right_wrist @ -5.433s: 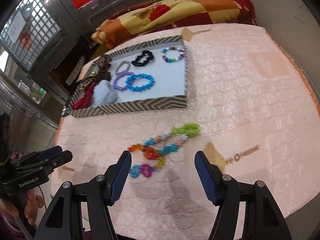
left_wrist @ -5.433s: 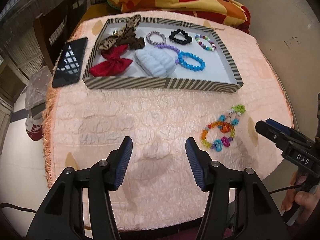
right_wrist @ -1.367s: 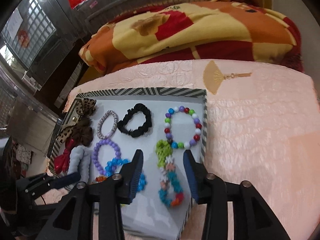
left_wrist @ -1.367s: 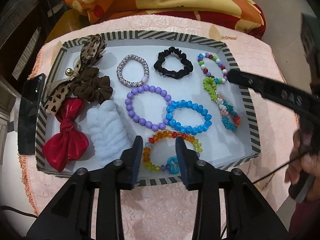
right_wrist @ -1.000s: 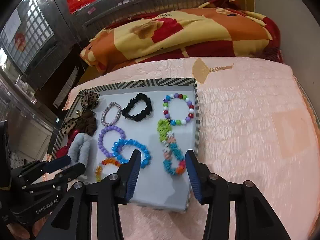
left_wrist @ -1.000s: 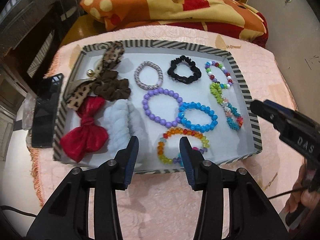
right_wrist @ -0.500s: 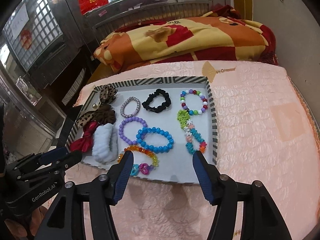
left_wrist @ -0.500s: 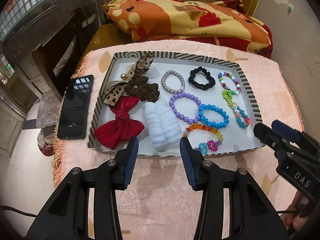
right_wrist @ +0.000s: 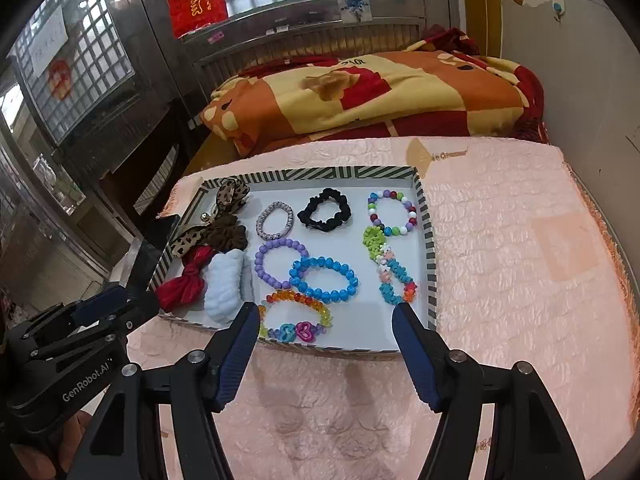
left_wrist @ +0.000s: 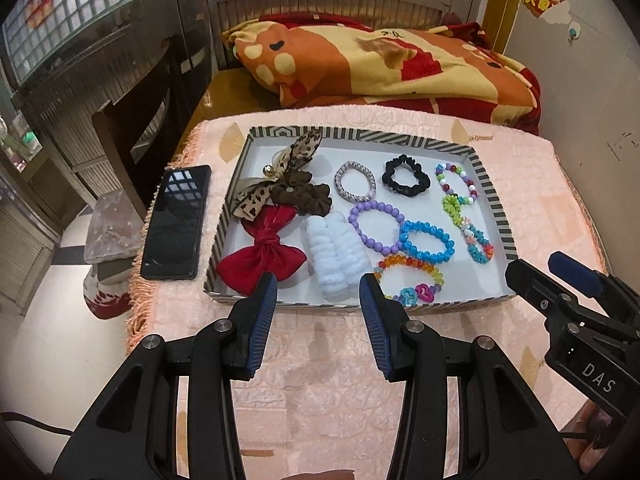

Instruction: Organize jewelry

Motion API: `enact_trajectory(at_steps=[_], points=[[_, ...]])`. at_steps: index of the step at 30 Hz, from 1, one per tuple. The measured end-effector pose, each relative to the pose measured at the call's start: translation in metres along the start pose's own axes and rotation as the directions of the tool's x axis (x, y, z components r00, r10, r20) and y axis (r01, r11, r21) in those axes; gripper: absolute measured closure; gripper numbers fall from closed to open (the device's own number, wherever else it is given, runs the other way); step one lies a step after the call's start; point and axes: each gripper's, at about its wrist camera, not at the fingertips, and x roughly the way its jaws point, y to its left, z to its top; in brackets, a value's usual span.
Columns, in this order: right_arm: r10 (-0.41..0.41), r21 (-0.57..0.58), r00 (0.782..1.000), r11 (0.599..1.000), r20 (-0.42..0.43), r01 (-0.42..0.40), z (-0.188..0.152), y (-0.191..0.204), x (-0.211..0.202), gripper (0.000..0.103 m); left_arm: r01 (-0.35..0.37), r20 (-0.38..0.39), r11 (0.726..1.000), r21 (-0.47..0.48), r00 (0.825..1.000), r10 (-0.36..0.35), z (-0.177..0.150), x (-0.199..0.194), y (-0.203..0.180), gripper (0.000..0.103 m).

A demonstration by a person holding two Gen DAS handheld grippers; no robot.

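While I watch the left wrist view, my left gripper (left_wrist: 316, 300) hangs apart and empty, tray (left_wrist: 224, 236) dead ahead at centre frame. Through the right wrist view, my right gripper (right_wrist: 324, 322) is opening, nothing between; orange bracelet (right_wrist: 296, 314) lies just beyond its jaws, nearer this hand.

Bracelets (left_wrist: 426, 240) and bows (left_wrist: 262, 258) lie in the tray (left_wrist: 496, 204); phone (left_wrist: 178, 222) left beside it.
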Motion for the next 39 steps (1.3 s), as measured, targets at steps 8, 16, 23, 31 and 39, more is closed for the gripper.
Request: enact_trajectory(at_steps=[8, 16, 23, 31, 39], points=[[-0.008, -0.01, 1.0, 1.0, 0.009, 0.008, -0.001, 0.002, -0.004, 0.037, -0.008, 0.026, 1.0, 0.001, 1.0, 0.008, 0.0, -0.008, 0.0, 0.061], [-0.005, 0.004, 1.0, 1.0, 0.003, 0.005, 0.0, -0.002, -0.004, 0.037, -0.016, 0.04, 1.0, -0.005, 0.999, 0.017, 0.001, -0.011, 0.001, 0.061], [0.001, -0.004, 1.0, 1.0, -0.007, -0.001, -0.001, -0.001, -0.001, 0.036, -0.019, 0.043, 1.0, 0.0, 0.999, 0.019, 0.001, -0.011, -0.001, 0.061], [0.004, -0.007, 1.0, 1.0, -0.018, -0.004, -0.002, -0.001, 0.002, 0.036, -0.023, 0.044, 1.0, 0.004, 0.999, 0.022, 0.001, -0.01, -0.002, 0.061], [0.004, -0.007, 1.0, 1.0, -0.02, -0.004, -0.002, -0.001, 0.004, 0.036, -0.024, 0.038, 1.0, 0.009, 0.999, 0.024, 0.0, -0.007, -0.003, 0.061]])
